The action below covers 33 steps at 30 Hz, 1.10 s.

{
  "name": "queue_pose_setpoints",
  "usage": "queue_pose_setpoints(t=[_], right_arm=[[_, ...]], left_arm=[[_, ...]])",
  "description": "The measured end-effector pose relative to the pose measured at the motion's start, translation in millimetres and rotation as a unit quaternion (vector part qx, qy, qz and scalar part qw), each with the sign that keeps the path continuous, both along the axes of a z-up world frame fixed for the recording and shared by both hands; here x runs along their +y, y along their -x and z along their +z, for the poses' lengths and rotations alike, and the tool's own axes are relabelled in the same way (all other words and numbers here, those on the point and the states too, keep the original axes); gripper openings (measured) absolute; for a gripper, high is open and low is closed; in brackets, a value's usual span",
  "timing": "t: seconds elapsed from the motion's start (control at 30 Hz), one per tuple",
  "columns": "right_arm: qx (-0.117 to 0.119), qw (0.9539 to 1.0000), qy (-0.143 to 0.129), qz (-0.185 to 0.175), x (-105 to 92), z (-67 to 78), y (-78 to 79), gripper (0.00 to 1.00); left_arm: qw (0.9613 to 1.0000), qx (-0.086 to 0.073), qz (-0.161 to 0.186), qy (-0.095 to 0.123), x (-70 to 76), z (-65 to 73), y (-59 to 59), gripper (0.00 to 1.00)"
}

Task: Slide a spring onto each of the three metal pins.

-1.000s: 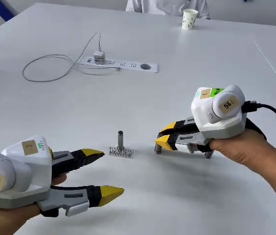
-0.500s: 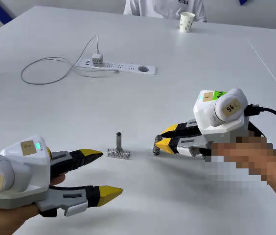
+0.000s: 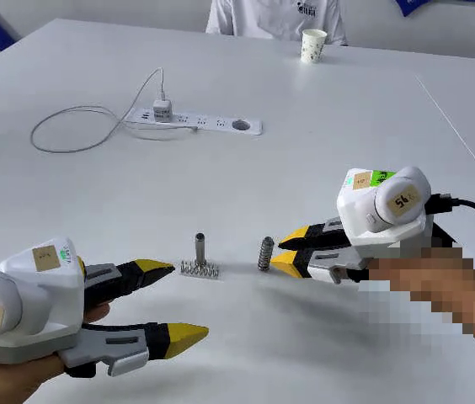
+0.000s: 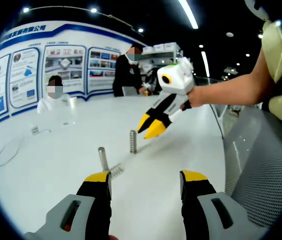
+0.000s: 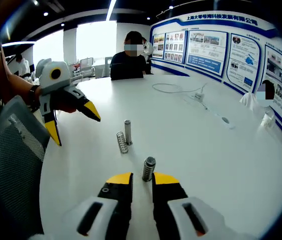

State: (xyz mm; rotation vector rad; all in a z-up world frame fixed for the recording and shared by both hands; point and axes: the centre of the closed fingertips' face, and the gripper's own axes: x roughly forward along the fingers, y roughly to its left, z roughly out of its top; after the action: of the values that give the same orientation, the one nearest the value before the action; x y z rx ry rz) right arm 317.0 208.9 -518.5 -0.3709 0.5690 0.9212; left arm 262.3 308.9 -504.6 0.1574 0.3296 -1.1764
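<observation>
Just off the yellow tips of the right claw (image 5: 142, 180) stands a short upright metal pin with a steel coil spring already around it (image 5: 148, 169). The claw's jaws are parted by a narrow gap and released, gripping nothing. The sprung pin is close ahead of that gap, though I cannot tell whether the tips brush it.

Farther ahead of the right claw, on the white tabletop (image 5: 206, 165), a bare grey metal pin (image 5: 128, 132) stands upright. A loose steel coil spring (image 5: 122, 142) lies on its side just beside the pin's foot.

Beyond those, pointing back toward them, is the left claw (image 5: 73, 124), its jaws spread wide and empty. In the left gripper view, the bare grey metal pin and the loose steel coil spring sit close ahead of its left tip. The sprung pin is farther out, next to the right claw's tips.

In the head view, well beyond both claws, a white power strip (image 3: 195, 124) lies on the tabletop. A paper cup (image 3: 309, 46) stands near the far edge.
</observation>
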Motion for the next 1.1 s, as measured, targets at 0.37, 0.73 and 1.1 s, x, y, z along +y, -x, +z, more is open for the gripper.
queue_pose_setpoints(t=[0.37, 0.73, 1.1], right_arm=[[0.006, 0.9999, -0.004, 0.007, 10.0, -3.0, 11.3, 0.16], [0.009, 0.9993, -0.006, 0.035, 35.0, -6.9, 16.5, 0.16], [0.006, 0.9986, -0.011, 0.052, 60.0, -9.5, 11.0, 0.16]], left_arm=[[1.0000, -0.001, 0.000, -0.001, 1.1, 1.4, 1.0, 0.56], [1.0000, -0.003, 0.006, -0.003, 4.6, 2.8, 2.5, 0.56], [0.9999, -0.002, 0.012, -0.005, 7.5, 2.5, 2.3, 0.56]])
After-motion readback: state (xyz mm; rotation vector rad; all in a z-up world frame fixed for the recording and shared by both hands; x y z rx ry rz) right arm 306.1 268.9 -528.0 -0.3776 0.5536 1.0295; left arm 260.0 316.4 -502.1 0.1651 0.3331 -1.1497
